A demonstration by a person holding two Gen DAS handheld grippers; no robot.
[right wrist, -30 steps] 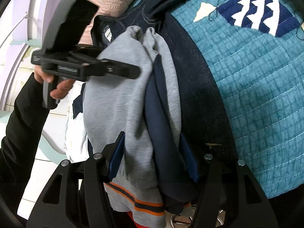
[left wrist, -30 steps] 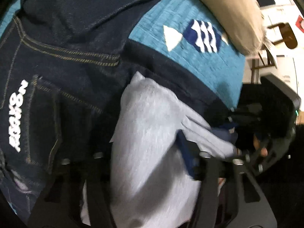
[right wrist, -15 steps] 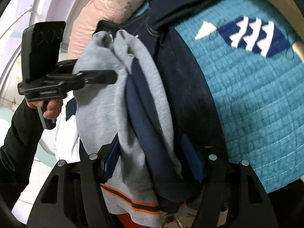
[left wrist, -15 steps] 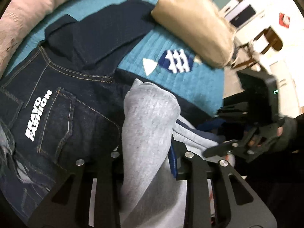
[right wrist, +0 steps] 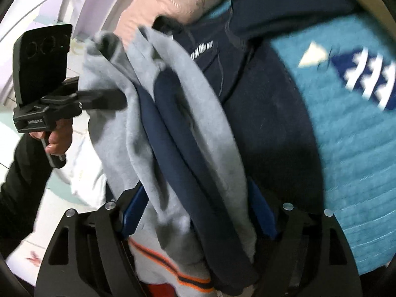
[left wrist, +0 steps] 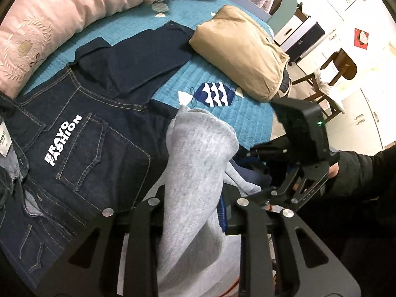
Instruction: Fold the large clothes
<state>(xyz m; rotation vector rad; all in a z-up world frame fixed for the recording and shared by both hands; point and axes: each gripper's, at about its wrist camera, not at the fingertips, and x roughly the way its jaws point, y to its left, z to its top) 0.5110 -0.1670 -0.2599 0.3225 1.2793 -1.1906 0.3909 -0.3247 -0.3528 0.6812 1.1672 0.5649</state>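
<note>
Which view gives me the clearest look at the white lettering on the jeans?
The left wrist view: the white lettering on the jeans reads sharply beside a back pocket. The right wrist view shows only a blurred scrap of it behind the grey sweatshirt.

A bed covered by a teal quilt (left wrist: 217,79) with a navy-and-white fish motif (left wrist: 214,94). A pink embroidered bolster (left wrist: 49,22) lies along its far edge. Beyond the bed: a wooden chair (left wrist: 339,66) draped with white cloth, white cupboard doors (left wrist: 366,113) and a dark low cabinet (left wrist: 307,39). The right wrist view shows pale floor tiles (right wrist: 59,198) and a lilac wall (right wrist: 96,2).
</note>
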